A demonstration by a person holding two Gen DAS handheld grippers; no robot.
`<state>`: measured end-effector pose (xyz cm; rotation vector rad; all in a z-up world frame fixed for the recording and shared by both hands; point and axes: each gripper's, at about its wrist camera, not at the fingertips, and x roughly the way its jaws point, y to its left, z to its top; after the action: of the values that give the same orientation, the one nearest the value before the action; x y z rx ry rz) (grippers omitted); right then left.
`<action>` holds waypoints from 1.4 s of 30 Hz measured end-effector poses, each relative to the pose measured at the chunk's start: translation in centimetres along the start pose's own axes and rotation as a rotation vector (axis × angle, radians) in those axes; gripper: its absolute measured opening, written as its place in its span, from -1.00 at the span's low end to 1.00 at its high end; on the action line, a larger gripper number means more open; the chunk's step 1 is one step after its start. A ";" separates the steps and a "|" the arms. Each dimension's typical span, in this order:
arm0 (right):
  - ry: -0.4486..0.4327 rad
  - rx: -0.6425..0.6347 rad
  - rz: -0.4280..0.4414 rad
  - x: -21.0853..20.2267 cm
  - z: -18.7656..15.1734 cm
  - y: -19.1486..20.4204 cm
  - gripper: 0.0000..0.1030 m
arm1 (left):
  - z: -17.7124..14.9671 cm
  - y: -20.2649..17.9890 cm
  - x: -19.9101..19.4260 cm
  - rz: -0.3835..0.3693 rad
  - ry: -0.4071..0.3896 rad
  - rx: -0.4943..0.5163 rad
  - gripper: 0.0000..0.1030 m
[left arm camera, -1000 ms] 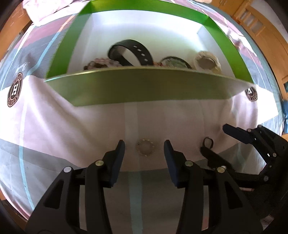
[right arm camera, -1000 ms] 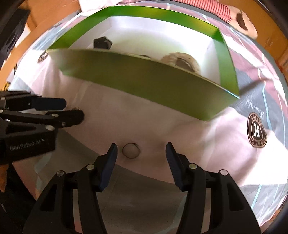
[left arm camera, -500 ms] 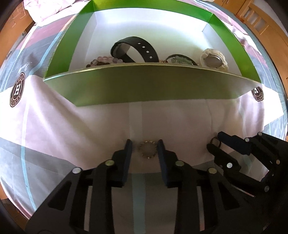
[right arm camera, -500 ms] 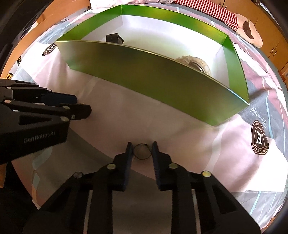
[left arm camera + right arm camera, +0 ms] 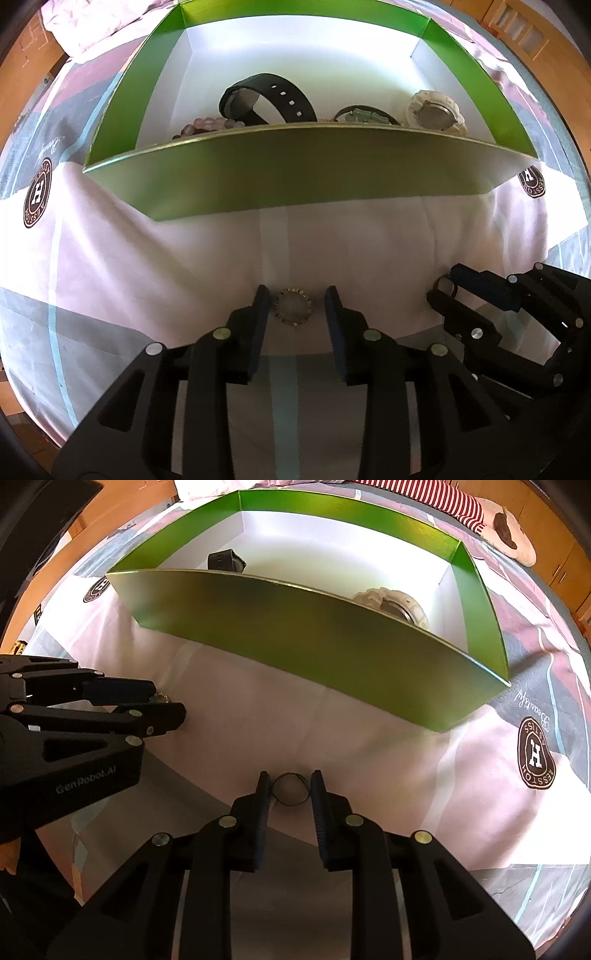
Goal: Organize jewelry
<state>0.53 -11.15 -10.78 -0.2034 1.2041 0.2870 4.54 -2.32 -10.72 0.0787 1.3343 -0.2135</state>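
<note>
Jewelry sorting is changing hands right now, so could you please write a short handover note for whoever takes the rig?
Left gripper: fingers either side of the small studded silver ring on the bedsheet, with gaps on both sides; not gripped.
Right gripper: fingers against the thin dark wire ring; grip looks made, or nearly.
Green cardboard box with white interior: already holds a black strap watch, a pink bead bracelet, a dark green-faced bracelet and a cream watch.
Left to do: close the left gripper, lift both rings, drop them in the box.
</note>
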 end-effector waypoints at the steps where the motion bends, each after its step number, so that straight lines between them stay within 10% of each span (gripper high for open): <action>1: -0.004 -0.004 -0.004 0.0 0.0 0.0 -0.56 | 0.0 0.0 0.0 0.004 0.001 0.004 -0.37; 23: -0.131 0.088 0.040 -3.8 0.4 -2.1 -0.59 | 0.4 0.9 -5.2 -0.090 -0.152 -0.069 -0.60; 42: -0.104 0.049 -0.012 -2.7 0.4 -1.2 -0.59 | 0.5 0.0 -4.6 0.027 -0.181 -0.012 -0.60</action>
<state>0.45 -12.48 -8.10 -0.1512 1.1058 0.2549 4.00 -1.94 -6.10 0.0655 1.1535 -0.1851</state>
